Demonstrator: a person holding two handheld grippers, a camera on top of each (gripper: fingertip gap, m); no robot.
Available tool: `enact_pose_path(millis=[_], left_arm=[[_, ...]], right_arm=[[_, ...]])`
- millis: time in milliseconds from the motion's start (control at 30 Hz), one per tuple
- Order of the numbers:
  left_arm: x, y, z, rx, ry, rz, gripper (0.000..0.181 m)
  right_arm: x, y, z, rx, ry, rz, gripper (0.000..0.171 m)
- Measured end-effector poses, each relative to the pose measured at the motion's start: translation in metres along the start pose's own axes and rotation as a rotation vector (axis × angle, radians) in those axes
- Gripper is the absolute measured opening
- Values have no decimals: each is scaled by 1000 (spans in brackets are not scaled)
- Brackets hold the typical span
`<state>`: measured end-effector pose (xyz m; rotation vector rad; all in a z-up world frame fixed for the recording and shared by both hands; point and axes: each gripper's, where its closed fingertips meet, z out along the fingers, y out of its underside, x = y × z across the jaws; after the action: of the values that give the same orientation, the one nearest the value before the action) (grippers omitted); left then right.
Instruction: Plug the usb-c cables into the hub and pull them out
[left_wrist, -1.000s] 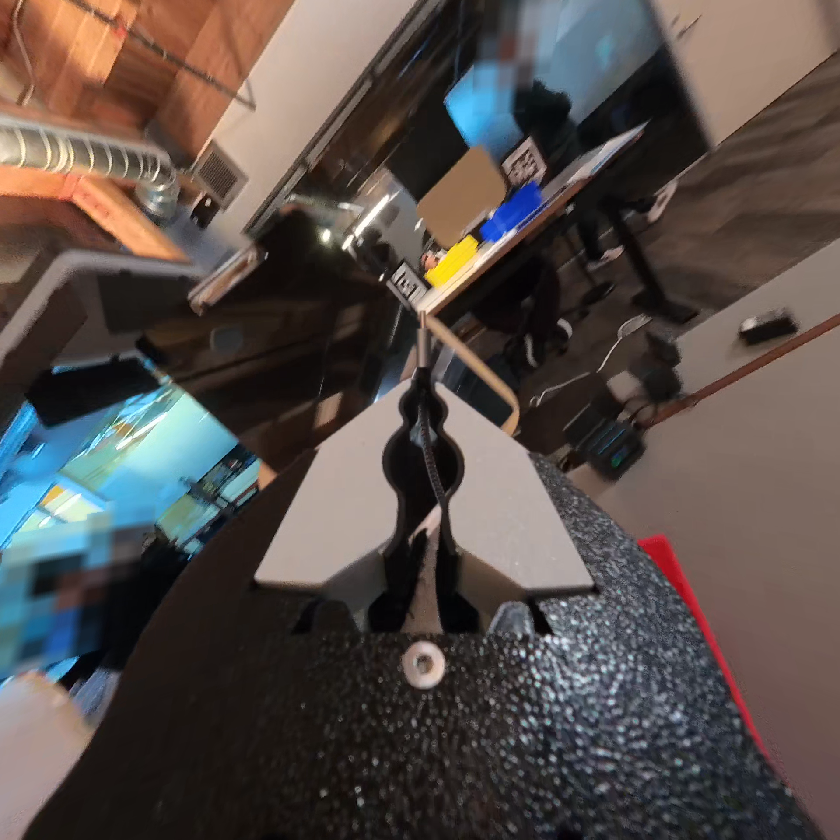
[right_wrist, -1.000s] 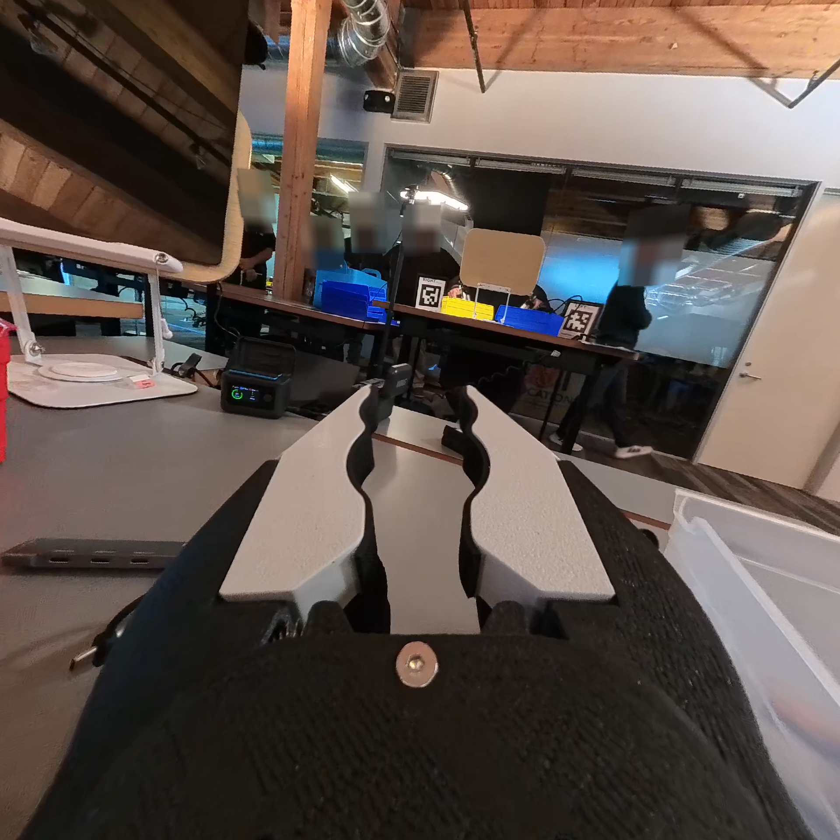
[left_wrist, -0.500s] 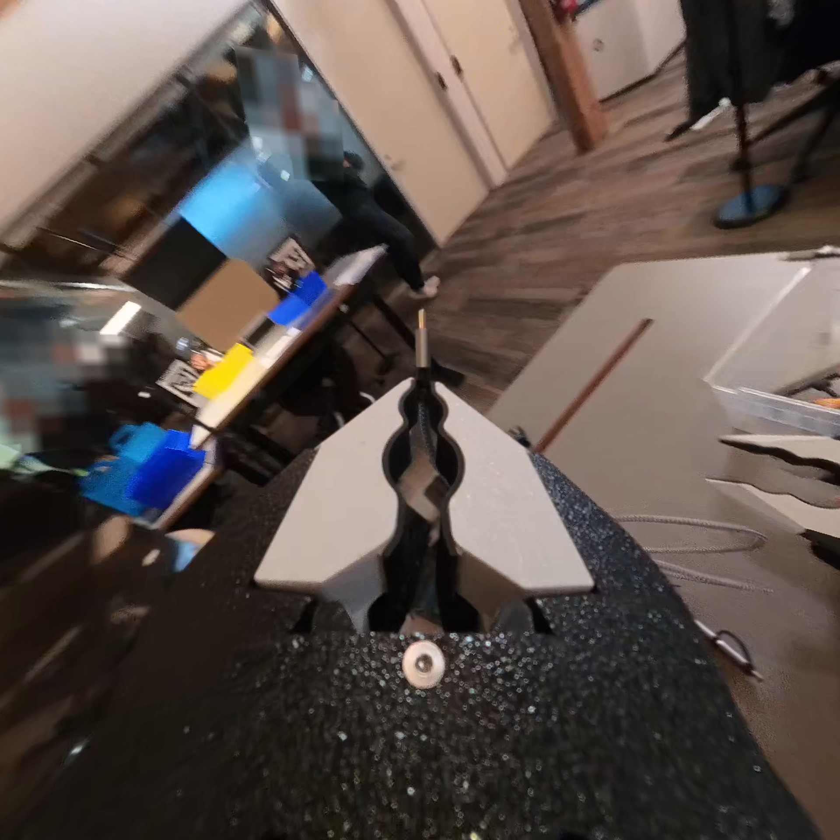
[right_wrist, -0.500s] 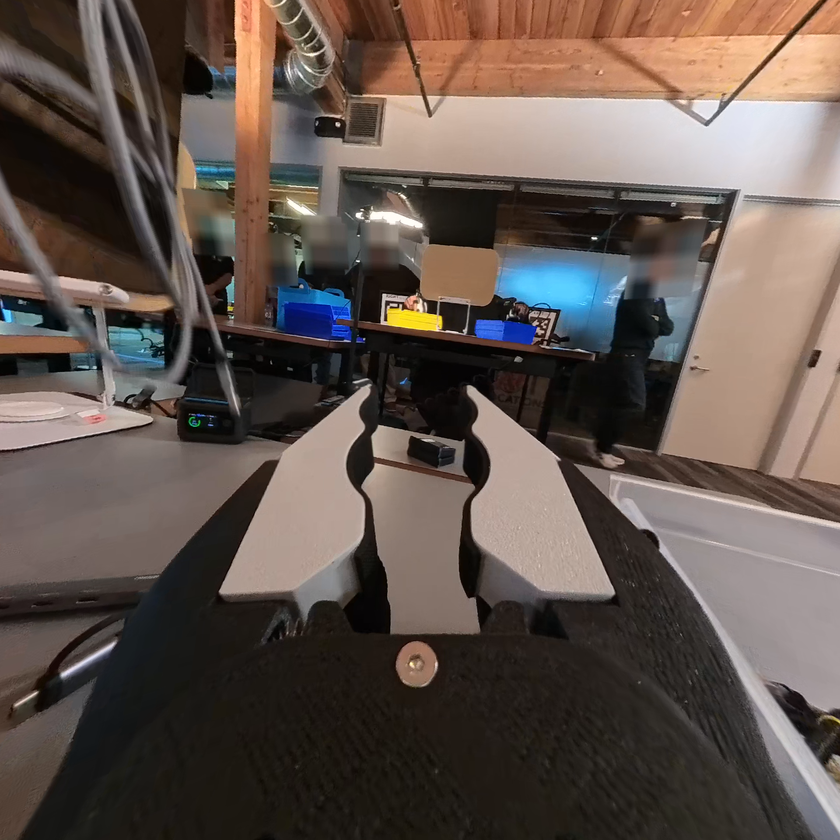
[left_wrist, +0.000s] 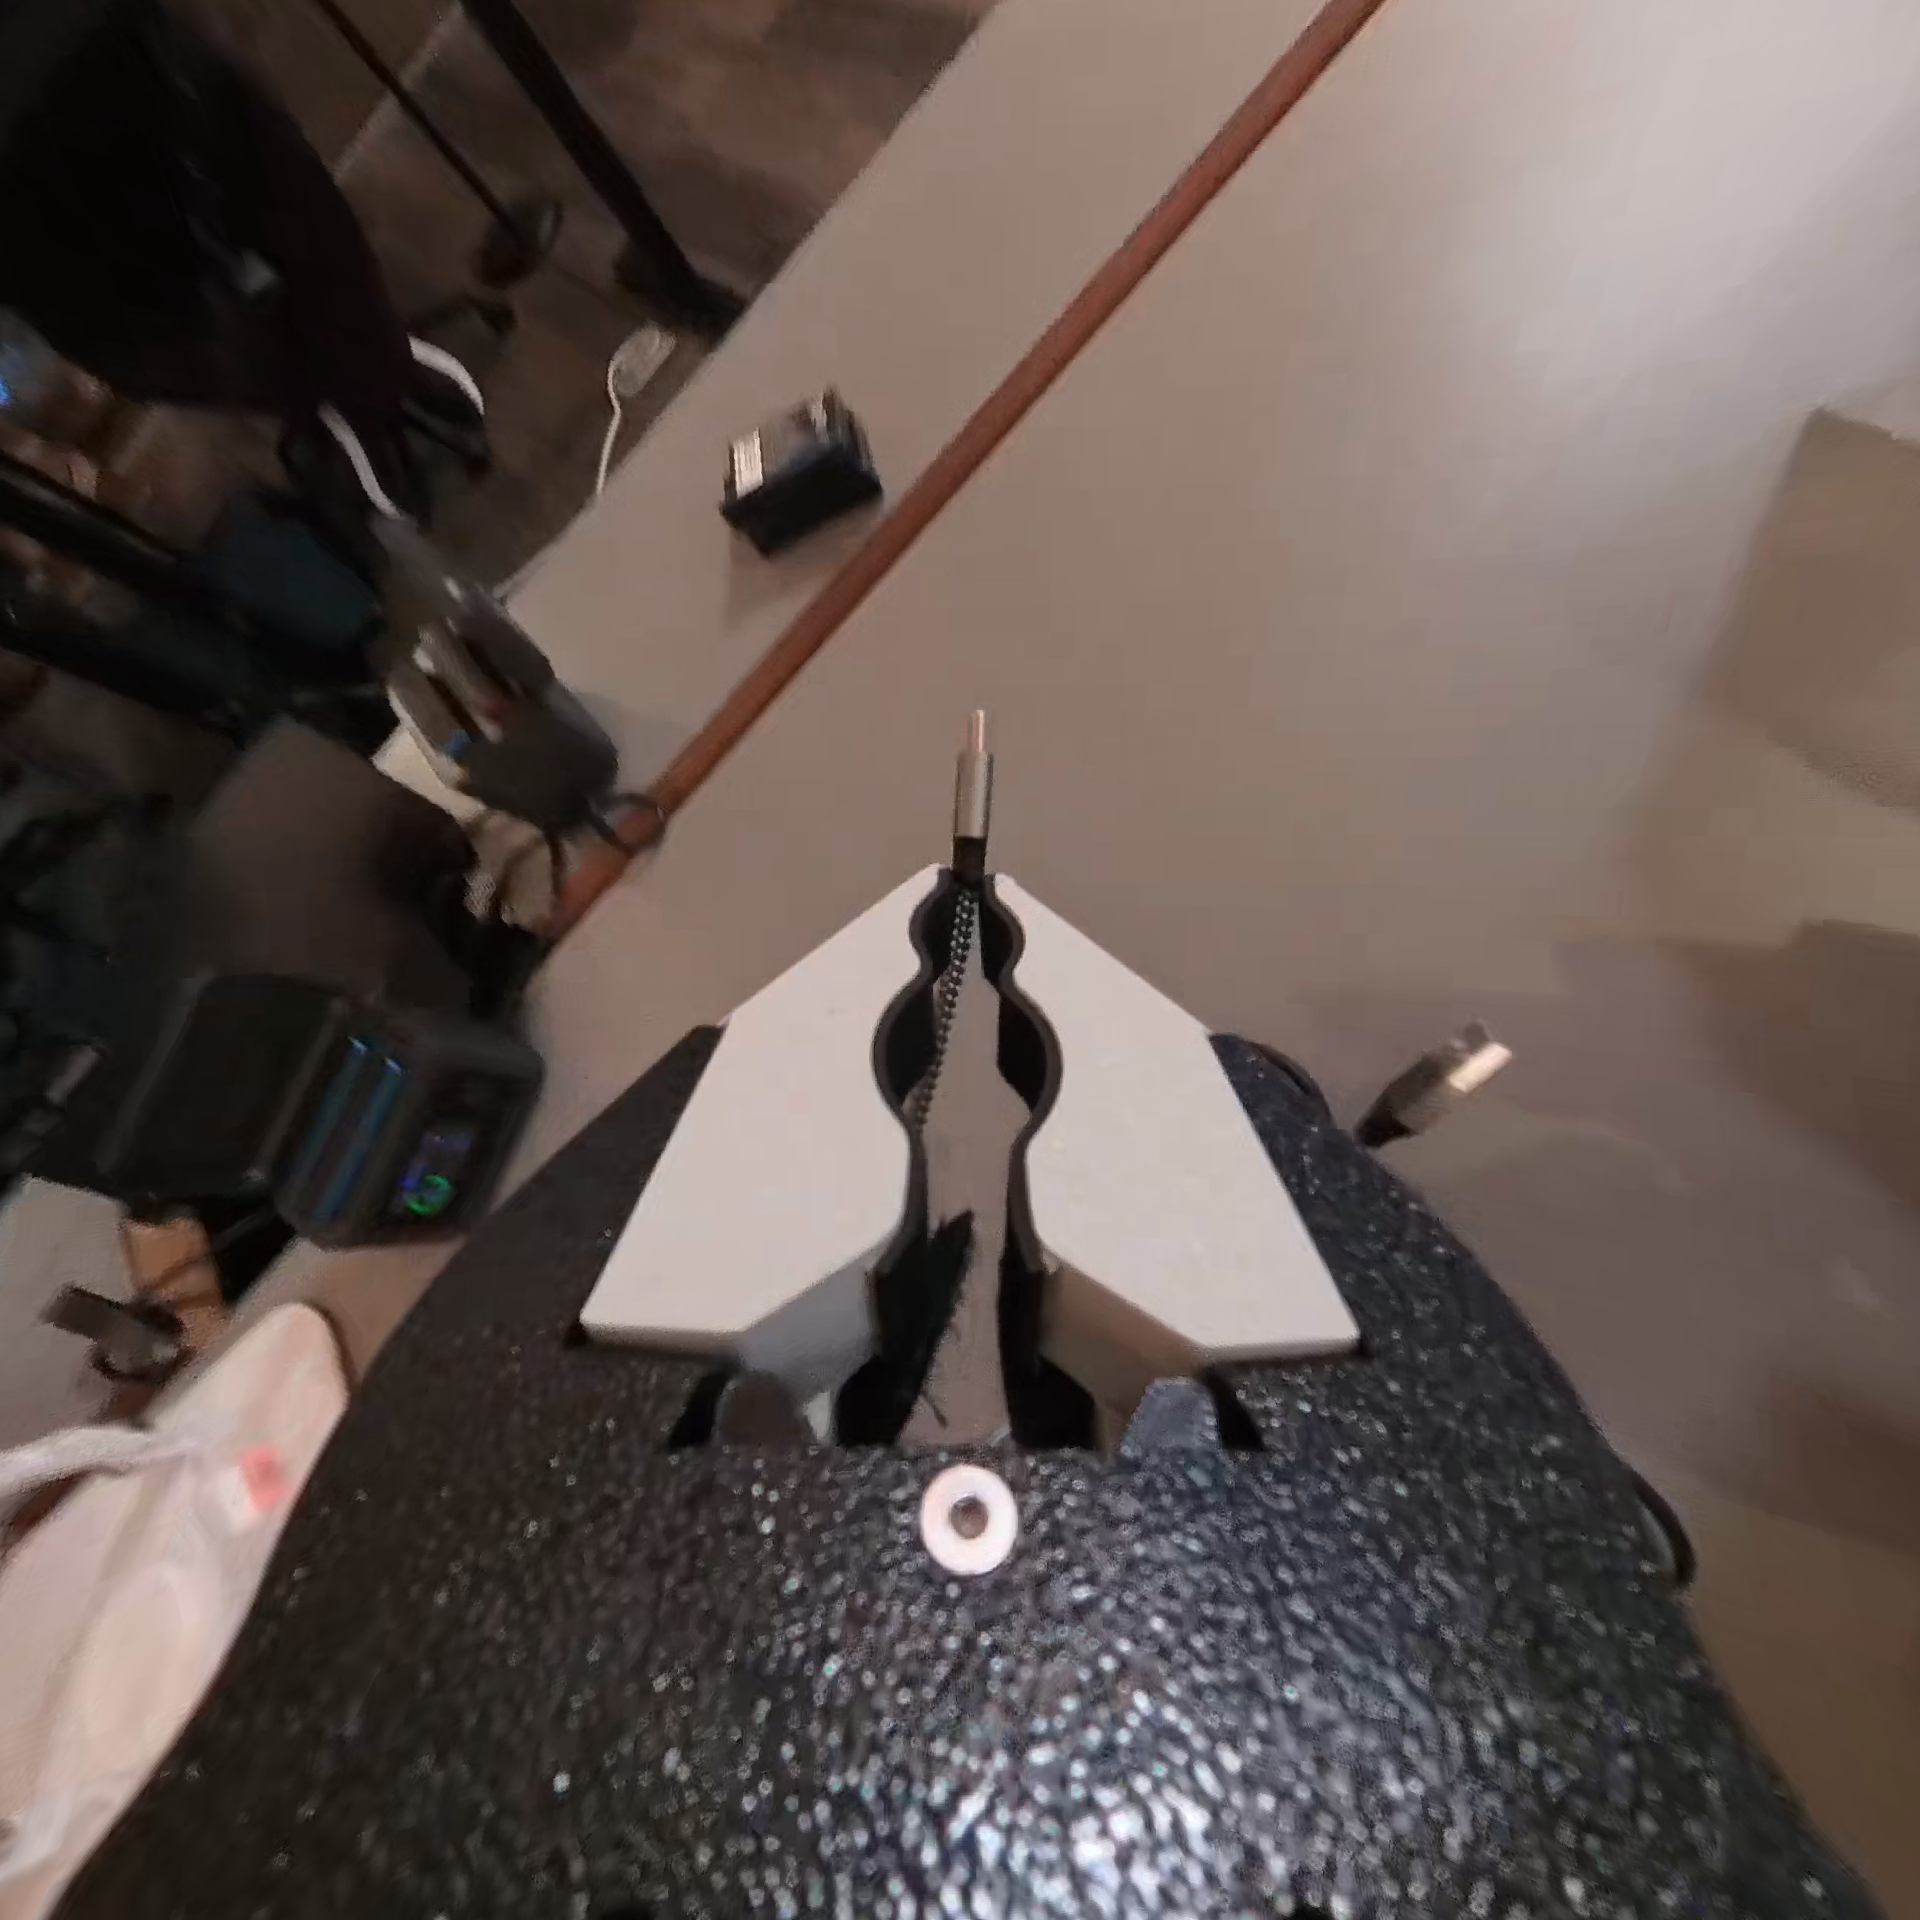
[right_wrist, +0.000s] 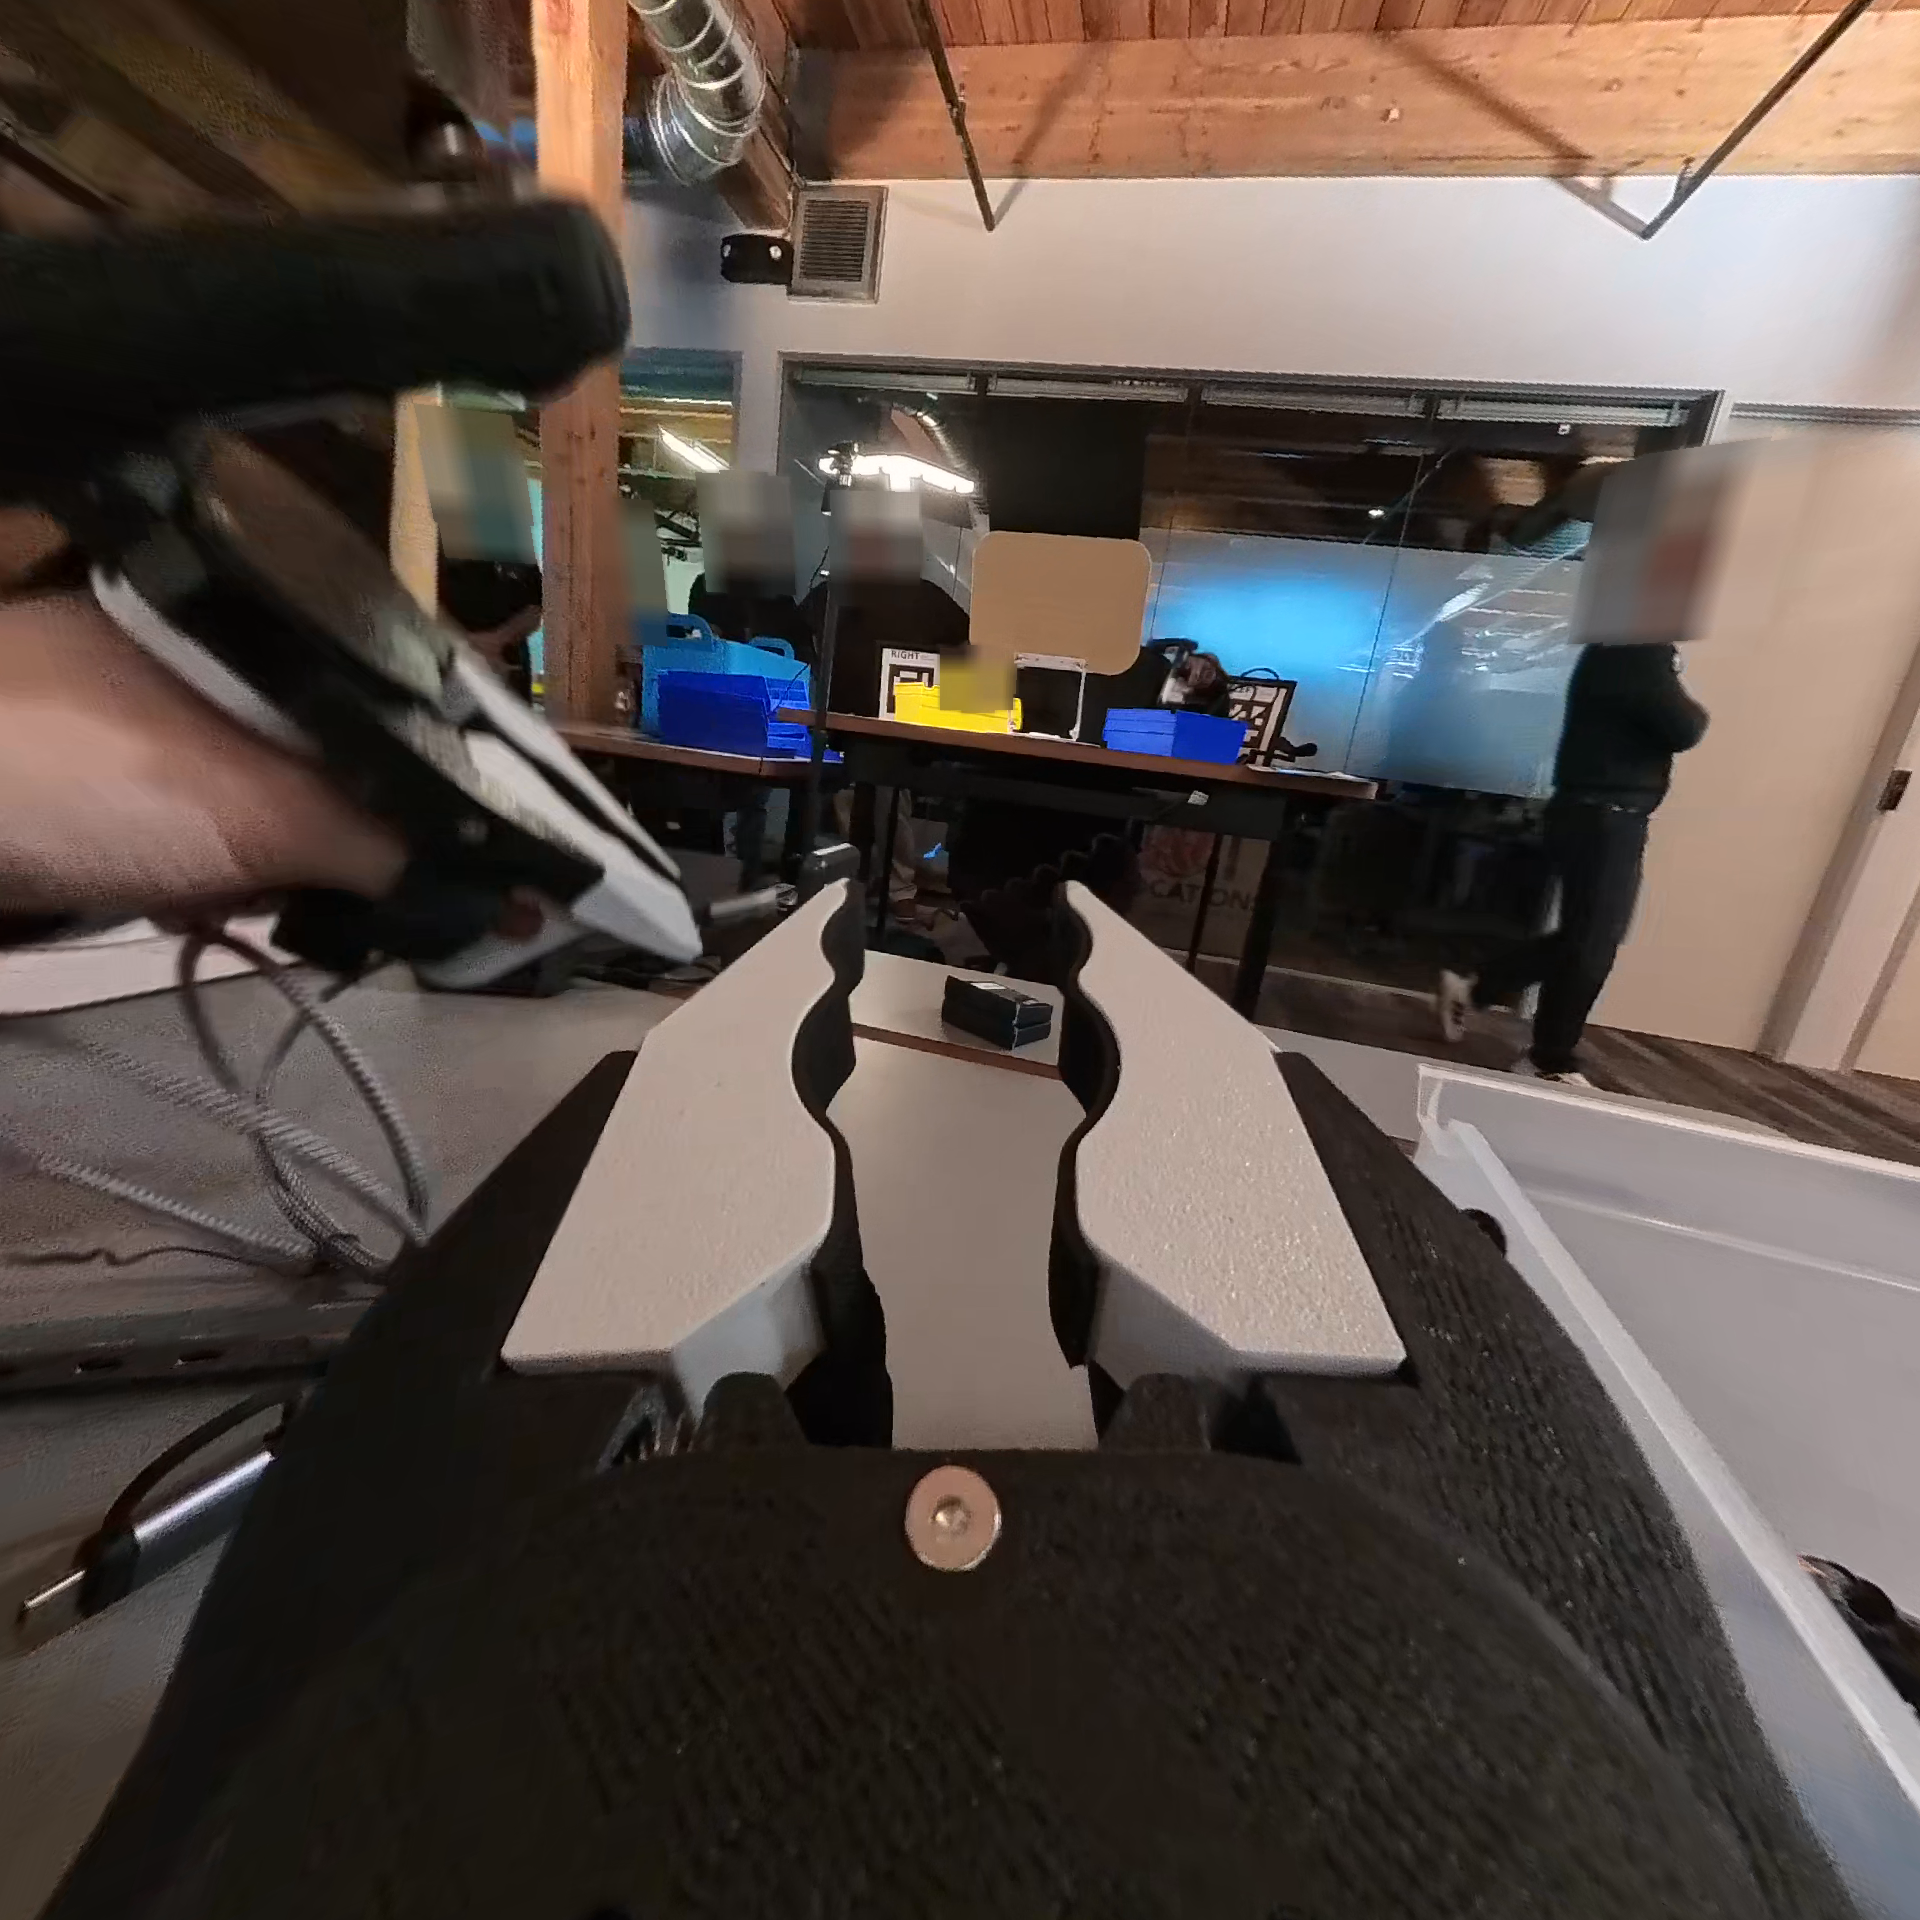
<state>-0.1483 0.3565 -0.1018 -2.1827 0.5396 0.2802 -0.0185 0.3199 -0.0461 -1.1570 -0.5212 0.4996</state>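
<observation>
My left gripper (left_wrist: 971, 873) is shut on a braided usb-c cable just behind its metal plug (left_wrist: 974, 779). The plug sticks out past the fingertips, above the grey table (left_wrist: 1351, 623). In the right wrist view the left gripper (right_wrist: 665, 914) hangs at the upper left in a hand, with grey cable loops (right_wrist: 312, 1122) trailing under it. The grey hub (right_wrist: 156, 1340) lies flat on the table at the left, ports facing me. A second cable plug (right_wrist: 156, 1527) lies in front of it. My right gripper (right_wrist: 961, 904) is open and empty, low over the table.
A loose connector (left_wrist: 1439, 1081) lies on the table right of the left gripper. A small black box (right_wrist: 997, 1013) sits near the far edge. A clear plastic bin (right_wrist: 1662, 1247) stands at the right. A black power station (left_wrist: 332, 1112) and a white pad (left_wrist: 156, 1558) are at the left. The grippers' ends are close to 15 cm from one another. My left gripper's tips are some 15 cm from the grey hub (right_wrist: 156, 1340).
My left gripper has swung from facing the room down towards the table, still holding the cable, and has come into the right wrist view. The right gripper has stayed open and shifted slightly.
</observation>
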Motion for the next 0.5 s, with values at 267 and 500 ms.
enact_pose_path(millis=[267, 500], left_arm=[[9, 20, -72, 138, -37, -159, 86], [-67, 108, -245, 181, -288, -423, 74]], right_arm=[[-3, -1, 1, 2, -19, -1, 35], [-9, -1, 1, 1, -38, -20, 35]])
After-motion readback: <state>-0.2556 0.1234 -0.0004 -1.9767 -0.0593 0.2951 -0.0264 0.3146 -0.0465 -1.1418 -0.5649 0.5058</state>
